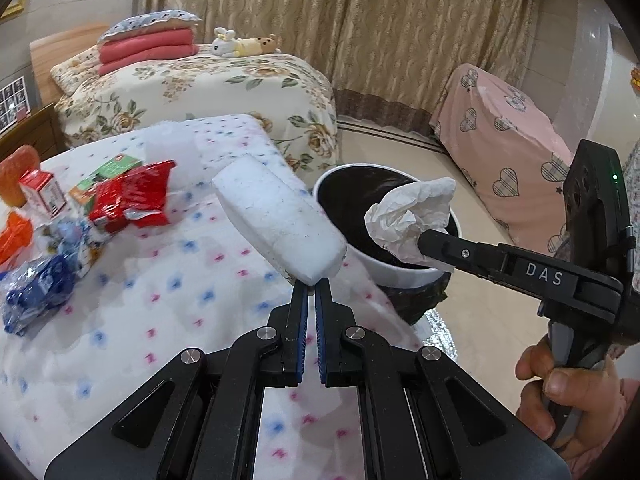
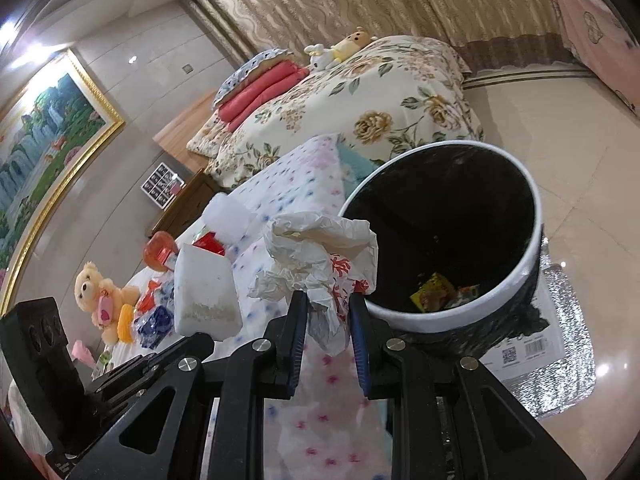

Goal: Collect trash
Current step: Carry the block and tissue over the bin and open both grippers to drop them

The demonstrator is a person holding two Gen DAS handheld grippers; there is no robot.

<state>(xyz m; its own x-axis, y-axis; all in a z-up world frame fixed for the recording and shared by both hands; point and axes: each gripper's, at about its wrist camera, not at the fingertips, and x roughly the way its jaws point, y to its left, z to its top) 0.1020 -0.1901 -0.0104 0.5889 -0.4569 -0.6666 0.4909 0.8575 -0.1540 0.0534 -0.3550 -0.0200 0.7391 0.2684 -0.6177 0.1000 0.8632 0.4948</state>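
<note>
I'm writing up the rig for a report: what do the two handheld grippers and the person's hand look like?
Both the left gripper and right gripper are matte black linkages with silver pivot screws and blue-lined fingers. The right one bears white "DAS" lettering and a green light. A bare hand grips its handle.

We hold our left gripper (image 1: 311, 285) low and pointing forward, its jaws nearly together and pinching the corner of a white foam block (image 1: 280, 224) that juts up and away from the tips; our right gripper (image 2: 329, 308) reaches in from the right, jaws clamped on a crumpled white wrapper (image 2: 320, 256); our right hand (image 1: 560, 384) wraps bare fingers around its handle.
</note>
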